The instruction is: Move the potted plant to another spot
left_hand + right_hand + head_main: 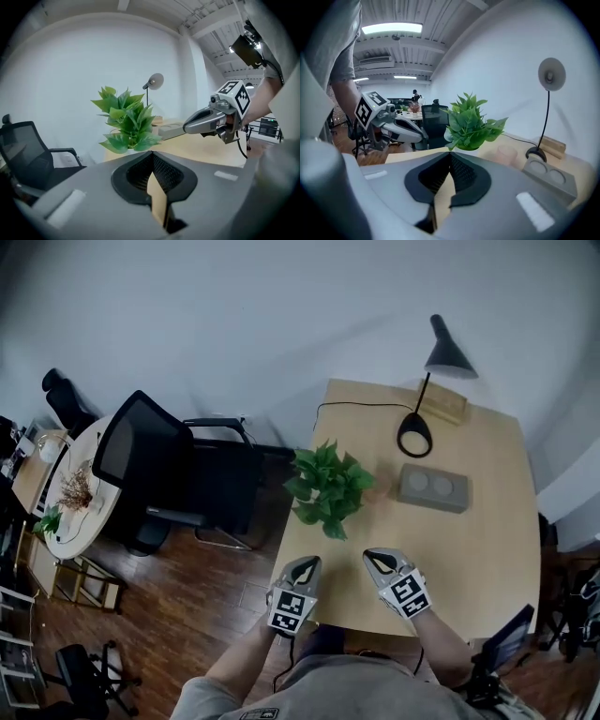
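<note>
The potted plant (328, 486), with bright green leaves, stands on the left part of the light wooden table (469, 549). Both grippers hover over the table's near edge, short of the plant and apart from it. My left gripper (307, 564) is shut with nothing between its jaws; my right gripper (376, 560) is likewise shut and empty. In the left gripper view the plant (125, 121) rises just beyond my closed left gripper (152, 154), with the right gripper (188, 126) off to the side. In the right gripper view the plant (471, 124) stands ahead of the closed right gripper (450, 157).
A black desk lamp (441, 362) with a wooden block (442, 401) stands at the table's far end. A grey block with two round recesses (431, 487) lies right of the plant, a pinkish cup (506, 154) between them. A black office chair (178, 474) sits left of the table.
</note>
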